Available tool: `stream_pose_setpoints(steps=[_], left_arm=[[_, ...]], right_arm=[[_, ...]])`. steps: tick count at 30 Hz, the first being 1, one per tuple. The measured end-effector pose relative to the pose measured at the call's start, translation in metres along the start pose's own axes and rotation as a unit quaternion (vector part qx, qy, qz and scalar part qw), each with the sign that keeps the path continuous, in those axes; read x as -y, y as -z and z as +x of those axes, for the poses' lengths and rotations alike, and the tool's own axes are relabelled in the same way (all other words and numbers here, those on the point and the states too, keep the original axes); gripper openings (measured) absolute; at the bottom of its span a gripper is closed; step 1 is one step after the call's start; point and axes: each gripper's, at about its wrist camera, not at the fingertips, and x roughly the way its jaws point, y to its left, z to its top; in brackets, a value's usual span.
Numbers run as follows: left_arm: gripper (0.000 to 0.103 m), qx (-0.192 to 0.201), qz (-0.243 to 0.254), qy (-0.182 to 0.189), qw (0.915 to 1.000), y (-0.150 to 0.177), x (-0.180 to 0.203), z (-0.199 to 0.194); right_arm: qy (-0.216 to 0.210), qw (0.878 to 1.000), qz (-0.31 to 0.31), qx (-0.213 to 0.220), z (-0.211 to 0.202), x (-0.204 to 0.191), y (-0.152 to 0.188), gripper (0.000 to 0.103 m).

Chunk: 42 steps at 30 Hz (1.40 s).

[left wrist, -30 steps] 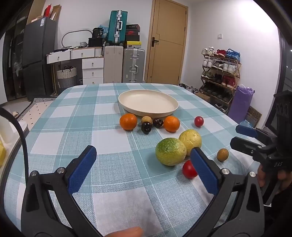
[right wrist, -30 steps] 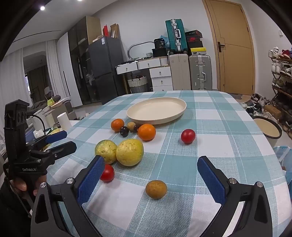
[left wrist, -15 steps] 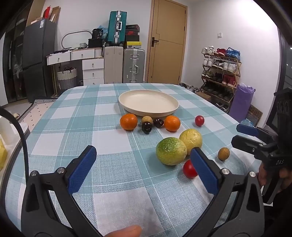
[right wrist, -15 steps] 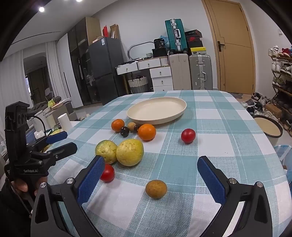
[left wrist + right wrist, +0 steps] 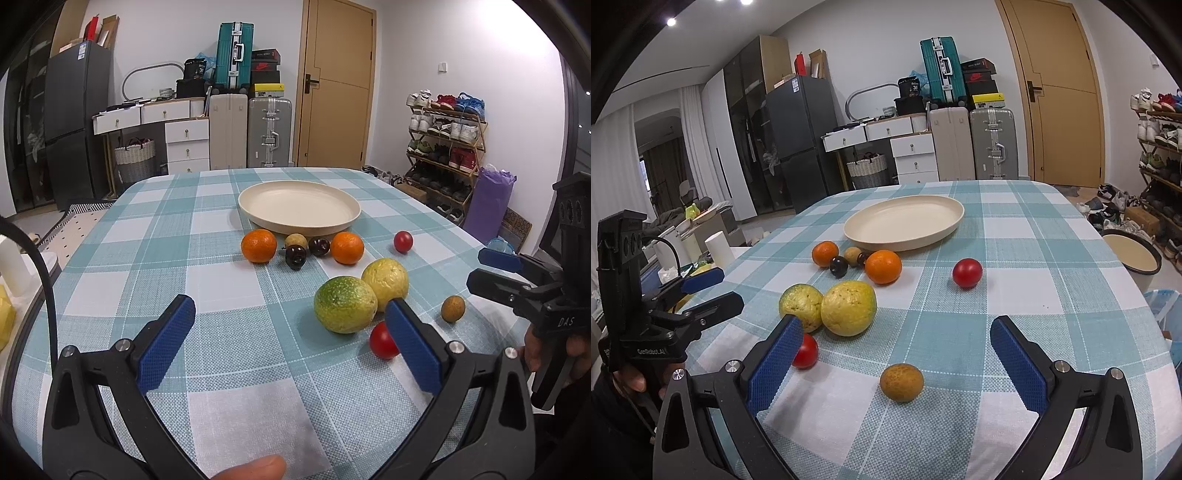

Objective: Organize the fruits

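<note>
**Both my grabbers are open, and the fruit waits in front of the plate**

On my left side, my left grabber (image 5: pixel 288 341) hangs low over the checked tablecloth (image 5: pixel 221 280). Its two blue fingers (image 5: pixel 166 343) are spread wide and hold nothing. I think I keep them wide so a fruit can fit in between.

Going right from there, an orange (image 5: pixel 258 245) sits near the plate (image 5: pixel 299 206). Next come a small tan fruit (image 5: pixel 295 240) and two dark cherries (image 5: pixel 295 255), bunched close together, then a second orange (image 5: pixel 347 248). A small red fruit (image 5: pixel 402 241) sits by itself further right. They all sit just in front of the plate, so the trip will be short. The plate has nothing in it yet.

Closer to me, a big green fruit (image 5: pixel 345 304) and a big yellow fruit (image 5: pixel 385 278) touch each other. A little tomato (image 5: pixel 382 340) is right beside my left grabber's right finger.

On my right side, my right grabber (image 5: pixel 895 363) is open wide too, with nothing in it. A little brown fruit (image 5: pixel 901 382) lies right between its fingers, so I think that one is easiest to grab first. No fruit has been sorted yet.
</note>
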Motion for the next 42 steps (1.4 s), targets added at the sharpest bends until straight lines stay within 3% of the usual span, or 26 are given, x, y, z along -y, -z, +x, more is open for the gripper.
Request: stream_pose_setpoints(steps=[42], left_arm=[[0.103,0.001,-0.002,-0.003,1.0,-0.0011,-0.0044,-0.0018]], right_arm=[[-0.003,1.0,0.012,-0.004,0.0024,0.0036,-0.0013,0.103]])
